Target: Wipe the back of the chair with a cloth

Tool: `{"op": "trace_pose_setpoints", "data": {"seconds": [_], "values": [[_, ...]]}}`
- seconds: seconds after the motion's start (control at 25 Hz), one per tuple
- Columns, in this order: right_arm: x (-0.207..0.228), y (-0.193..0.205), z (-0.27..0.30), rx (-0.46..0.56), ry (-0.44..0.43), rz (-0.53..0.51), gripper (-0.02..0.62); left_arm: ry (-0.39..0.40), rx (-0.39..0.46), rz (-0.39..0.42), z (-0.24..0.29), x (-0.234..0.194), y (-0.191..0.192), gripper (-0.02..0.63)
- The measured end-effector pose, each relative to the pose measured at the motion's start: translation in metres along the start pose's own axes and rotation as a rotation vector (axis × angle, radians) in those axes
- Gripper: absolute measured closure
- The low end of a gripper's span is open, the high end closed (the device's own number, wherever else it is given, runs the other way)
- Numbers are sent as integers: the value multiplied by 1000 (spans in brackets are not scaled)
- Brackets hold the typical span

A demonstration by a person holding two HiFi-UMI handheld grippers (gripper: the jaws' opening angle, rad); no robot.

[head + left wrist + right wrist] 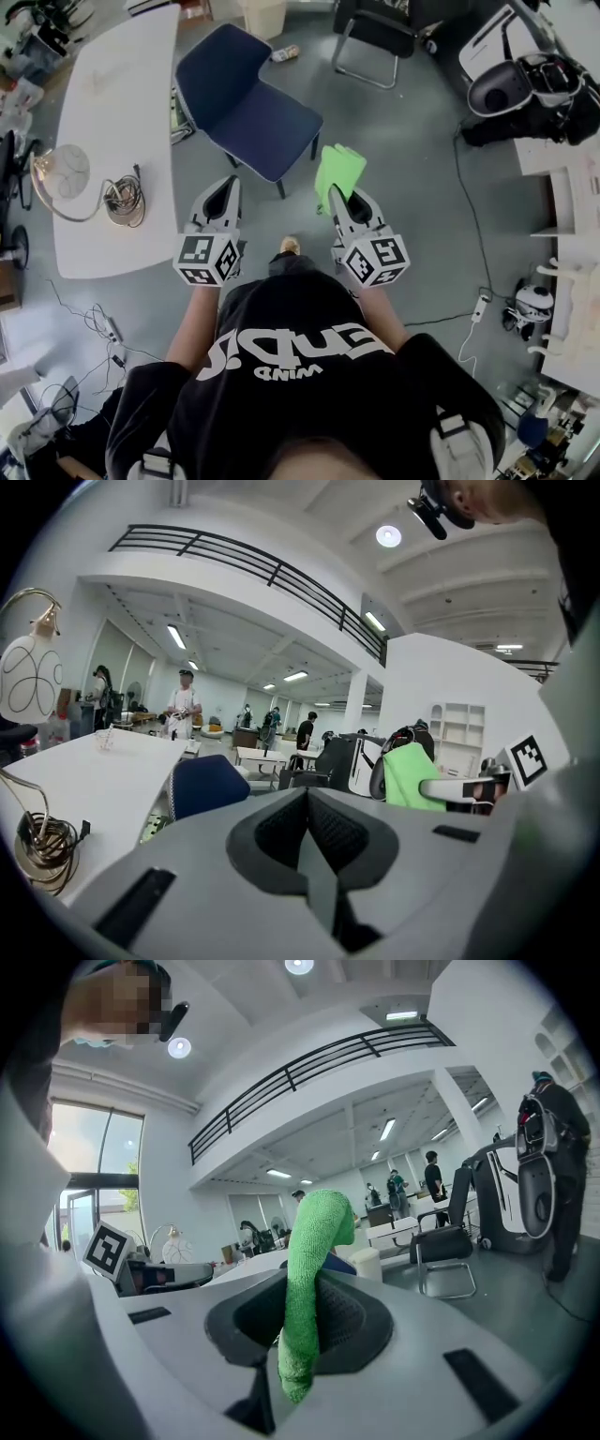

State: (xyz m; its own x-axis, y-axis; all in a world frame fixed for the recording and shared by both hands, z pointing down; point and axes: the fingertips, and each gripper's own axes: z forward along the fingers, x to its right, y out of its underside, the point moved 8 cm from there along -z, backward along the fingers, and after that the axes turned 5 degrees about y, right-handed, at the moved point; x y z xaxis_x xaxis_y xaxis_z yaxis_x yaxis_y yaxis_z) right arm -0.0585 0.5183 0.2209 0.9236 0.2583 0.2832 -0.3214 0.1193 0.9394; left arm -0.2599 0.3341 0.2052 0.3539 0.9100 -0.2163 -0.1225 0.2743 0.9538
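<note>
One green cloth [338, 167], pinched in right tool [337, 197].

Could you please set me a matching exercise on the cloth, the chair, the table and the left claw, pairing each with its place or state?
1. bright green fluffy cloth
2. dark blue padded chair
3. long white table
4. left claw

A. shut on nothing
B. carries a coiled cable
C. pinched in the right claw
D. on the grey floor, ahead of both claws

Pairs: 1-C, 2-D, 3-B, 4-A.
</note>
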Motion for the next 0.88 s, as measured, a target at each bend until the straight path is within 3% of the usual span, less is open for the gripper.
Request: {"op": "trace_pose_setpoints", "data": {"seconds": [0.32, 0.88], "values": [[39, -24, 66, -15, -78, -23, 543, -93, 36, -15, 50, -20, -14, 607], [60, -35, 178, -39, -91, -5, 543, -113, 30, -32, 130, -94, -34, 607]]}}
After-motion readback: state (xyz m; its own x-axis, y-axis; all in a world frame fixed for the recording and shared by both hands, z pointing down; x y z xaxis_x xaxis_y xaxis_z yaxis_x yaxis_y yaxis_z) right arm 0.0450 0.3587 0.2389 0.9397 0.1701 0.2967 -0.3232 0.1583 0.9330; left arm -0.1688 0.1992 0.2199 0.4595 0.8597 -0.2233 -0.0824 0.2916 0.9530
